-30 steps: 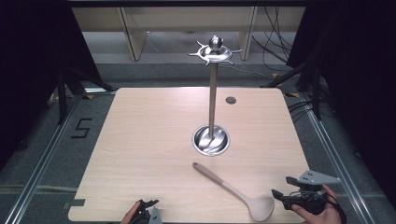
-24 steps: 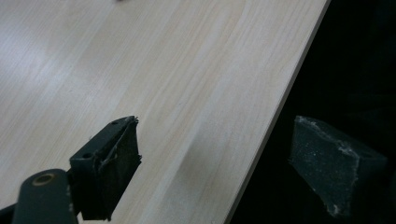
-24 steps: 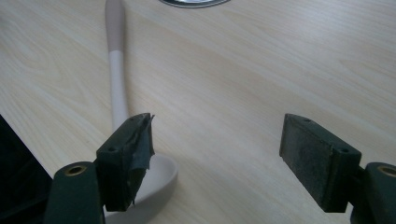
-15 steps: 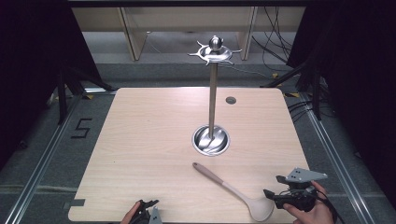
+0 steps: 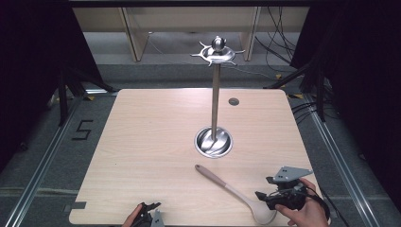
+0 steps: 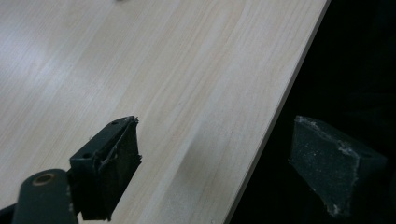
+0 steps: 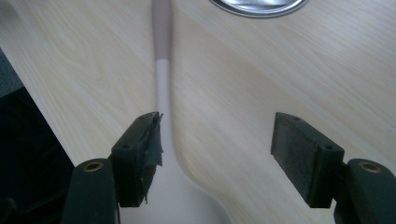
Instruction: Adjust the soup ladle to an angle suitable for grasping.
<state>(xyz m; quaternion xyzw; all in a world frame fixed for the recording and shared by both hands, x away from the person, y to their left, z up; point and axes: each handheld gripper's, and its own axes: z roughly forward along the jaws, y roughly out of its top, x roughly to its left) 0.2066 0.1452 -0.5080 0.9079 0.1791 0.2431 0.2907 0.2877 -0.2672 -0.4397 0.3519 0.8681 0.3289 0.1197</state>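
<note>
High view overlooks the table [image 5: 156, 142]; gripper views skim it closely.

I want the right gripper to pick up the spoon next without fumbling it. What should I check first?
1. Right gripper open: ok, jaws stand wide apart.
2. Spoon free on the table: ok, it lies flat with nothing on it.
3. Spoon between the jaws: not ok, the neck sits close by one jaw, off centre.
4. Stand out of the way: ok, its base is beyond the handle tip.
5. Left gripper clear of the spoon: ok, open at the table's near edge.
6. Jaw height over the table: cannot tell.
</note>
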